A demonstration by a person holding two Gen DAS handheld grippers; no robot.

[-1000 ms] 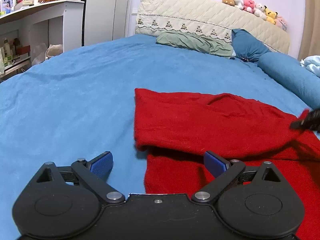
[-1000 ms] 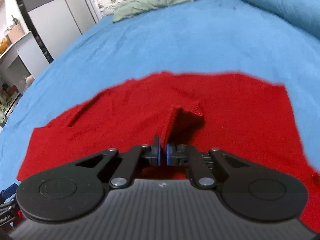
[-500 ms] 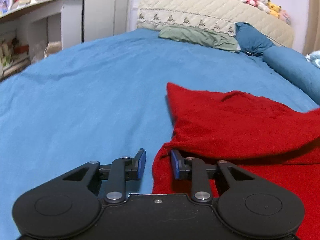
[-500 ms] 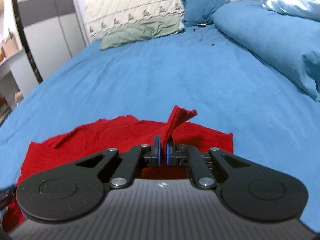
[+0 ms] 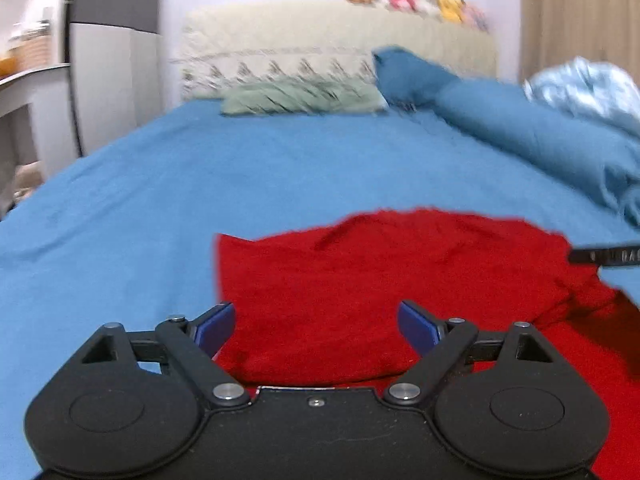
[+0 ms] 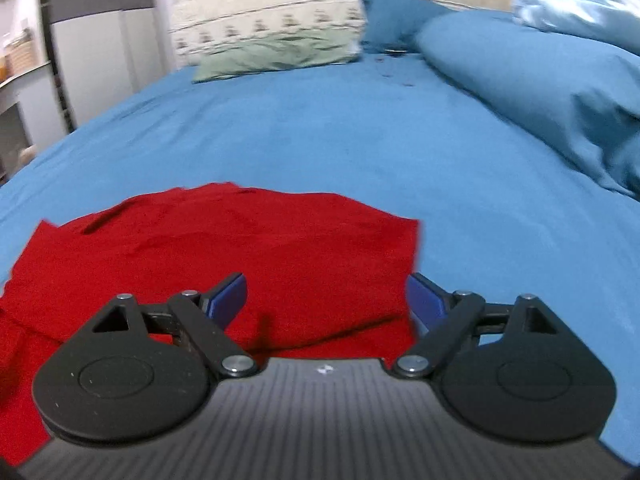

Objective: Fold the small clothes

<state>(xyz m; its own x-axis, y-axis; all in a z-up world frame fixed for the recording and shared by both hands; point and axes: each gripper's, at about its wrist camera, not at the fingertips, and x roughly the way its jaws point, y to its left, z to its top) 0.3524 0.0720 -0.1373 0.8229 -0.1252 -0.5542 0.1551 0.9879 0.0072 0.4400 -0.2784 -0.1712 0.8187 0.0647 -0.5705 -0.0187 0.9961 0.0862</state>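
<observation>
A red knit garment (image 5: 380, 272) lies folded over on the blue bed sheet (image 5: 240, 184); it also shows in the right wrist view (image 6: 240, 248). My left gripper (image 5: 316, 326) is open and empty above the garment's left part. My right gripper (image 6: 326, 298) is open and empty above the garment's right edge, and part of it shows at the right of the left wrist view (image 5: 604, 257). The folded top layer lies flat with a fold edge toward me.
A green pillow (image 5: 300, 98), a dark blue pillow (image 5: 404, 76) and a blue bolster (image 5: 540, 140) lie at the head of the bed. A pale blue quilt (image 5: 588, 88) sits far right. A wardrobe (image 5: 112, 60) and shelves stand at the left.
Both grippers have opened and let go of the red garment. The lifted edge now lies flat, folded over. Both views have shifted back and are blurred.
</observation>
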